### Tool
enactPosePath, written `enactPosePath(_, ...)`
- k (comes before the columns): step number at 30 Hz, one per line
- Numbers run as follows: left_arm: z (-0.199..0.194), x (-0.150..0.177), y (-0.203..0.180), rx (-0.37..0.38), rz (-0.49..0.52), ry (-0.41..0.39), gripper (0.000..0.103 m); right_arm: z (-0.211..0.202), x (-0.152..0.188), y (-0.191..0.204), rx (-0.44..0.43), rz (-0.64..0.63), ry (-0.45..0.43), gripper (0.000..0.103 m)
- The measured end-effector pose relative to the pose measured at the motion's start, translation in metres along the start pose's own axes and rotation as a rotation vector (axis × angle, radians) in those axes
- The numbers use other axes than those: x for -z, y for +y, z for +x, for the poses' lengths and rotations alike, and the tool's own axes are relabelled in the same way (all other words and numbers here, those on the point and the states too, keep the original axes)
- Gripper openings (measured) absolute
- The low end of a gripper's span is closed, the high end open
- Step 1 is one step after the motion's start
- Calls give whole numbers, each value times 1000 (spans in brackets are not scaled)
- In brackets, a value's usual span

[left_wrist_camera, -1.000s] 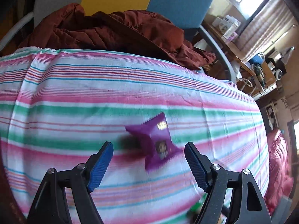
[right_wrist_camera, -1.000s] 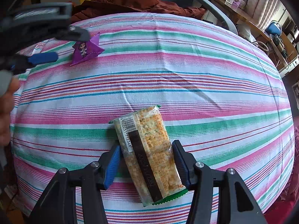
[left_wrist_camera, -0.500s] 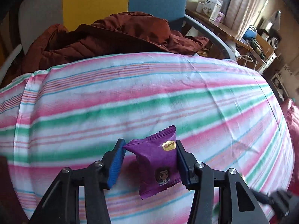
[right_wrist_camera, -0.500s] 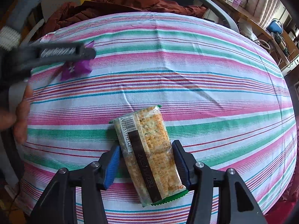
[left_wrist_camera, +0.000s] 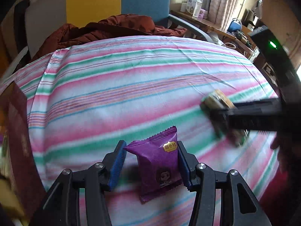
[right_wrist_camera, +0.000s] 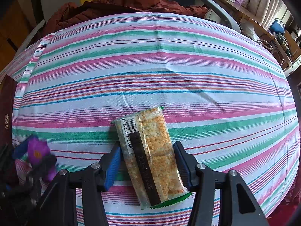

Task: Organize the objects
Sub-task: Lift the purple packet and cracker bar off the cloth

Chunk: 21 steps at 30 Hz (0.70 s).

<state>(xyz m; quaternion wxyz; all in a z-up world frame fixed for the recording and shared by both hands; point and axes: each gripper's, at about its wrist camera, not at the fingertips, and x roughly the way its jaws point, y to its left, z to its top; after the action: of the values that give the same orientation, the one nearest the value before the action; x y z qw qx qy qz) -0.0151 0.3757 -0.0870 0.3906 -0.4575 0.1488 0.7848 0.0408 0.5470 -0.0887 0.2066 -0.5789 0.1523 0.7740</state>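
My left gripper (left_wrist_camera: 151, 162) is shut on a purple snack packet (left_wrist_camera: 160, 162) and holds it above the striped tablecloth (left_wrist_camera: 131, 79). My right gripper (right_wrist_camera: 147, 162) is shut on a clear cracker packet (right_wrist_camera: 148, 150) with a barcode and green ends, held over the cloth (right_wrist_camera: 169, 66). In the left wrist view the cracker packet (left_wrist_camera: 218, 101) shows blurred at the right in the other gripper. In the right wrist view the purple packet (right_wrist_camera: 37, 152) shows blurred at the lower left.
A dark red box (left_wrist_camera: 17, 141) stands at the table's left edge and also shows in the right wrist view (right_wrist_camera: 6, 103). A brown jacket (right_wrist_camera: 122, 3) lies on the chair behind the table. A cluttered desk (left_wrist_camera: 216, 24) stands at the back right.
My left gripper closed on the purple packet, lifted it and carried it toward the near left side. My right gripper has kept its hold on the cracker packet, nearly still.
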Motion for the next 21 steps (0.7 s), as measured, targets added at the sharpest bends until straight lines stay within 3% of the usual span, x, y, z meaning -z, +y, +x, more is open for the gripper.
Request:
enactPosePath(6, -9, 18, -3, 17, 37, -58, 53, -8, 6, 22, -102, -77, -16, 53)
enactPosePath(15, -8, 26, -3, 23, 60, -94, 56, -3, 9, 34, -52, -141, -15, 53)
enactPosePath(18, -7, 31, -9, -14, 109, -105, 54, 4, 4, 29, -45, -149, -17, 53)
enactPosePath(21, -7, 30, -7, -15, 94, -107, 53, 4, 4, 29, -37, -156, -20, 53)
